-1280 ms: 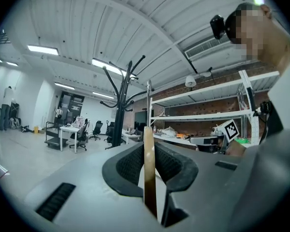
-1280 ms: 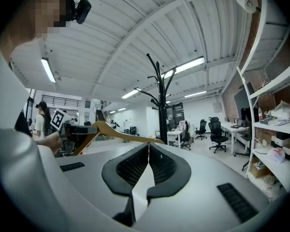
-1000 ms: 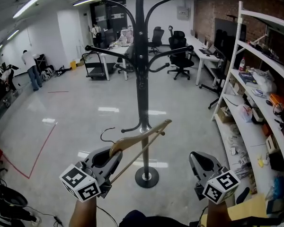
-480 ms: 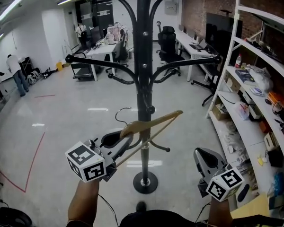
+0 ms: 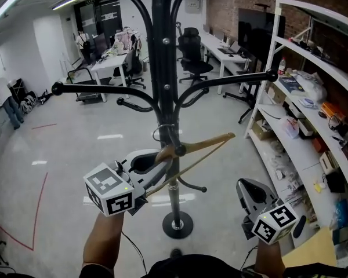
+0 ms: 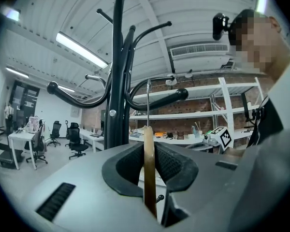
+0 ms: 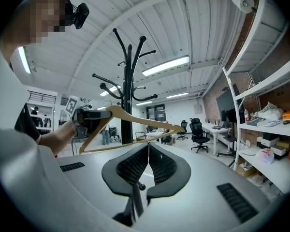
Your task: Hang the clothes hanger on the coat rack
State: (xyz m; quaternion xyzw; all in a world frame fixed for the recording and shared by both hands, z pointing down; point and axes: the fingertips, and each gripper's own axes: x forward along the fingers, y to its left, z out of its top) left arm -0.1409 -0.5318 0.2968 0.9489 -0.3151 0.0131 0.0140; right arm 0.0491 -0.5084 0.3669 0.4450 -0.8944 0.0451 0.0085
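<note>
The black coat rack (image 5: 164, 68) stands right in front of me, with its round base (image 5: 178, 225) on the floor. My left gripper (image 5: 161, 156) is shut on one end of the wooden clothes hanger (image 5: 203, 145), which it holds level beside the pole. The hanger's wire hook (image 5: 161, 133) sits against the pole below the long arms; I cannot tell whether it rests on a peg. In the left gripper view the hanger (image 6: 149, 168) runs edge-on between the jaws, with the rack (image 6: 118, 66) close ahead. My right gripper (image 5: 245, 184) is lower right, shut and empty (image 7: 148, 146).
White shelving (image 5: 301, 126) full of small items lines the right side. The rack's long arms (image 5: 98, 88) reach out left and right at about chest height. Office chairs (image 5: 188, 54) and desks stand further back. A red tape line (image 5: 40, 196) marks the floor at left.
The rack has come much closer in view. My left gripper has carried the hanger up and in toward the pole, so the hook is now at the pole. The right gripper has moved forward slightly.
</note>
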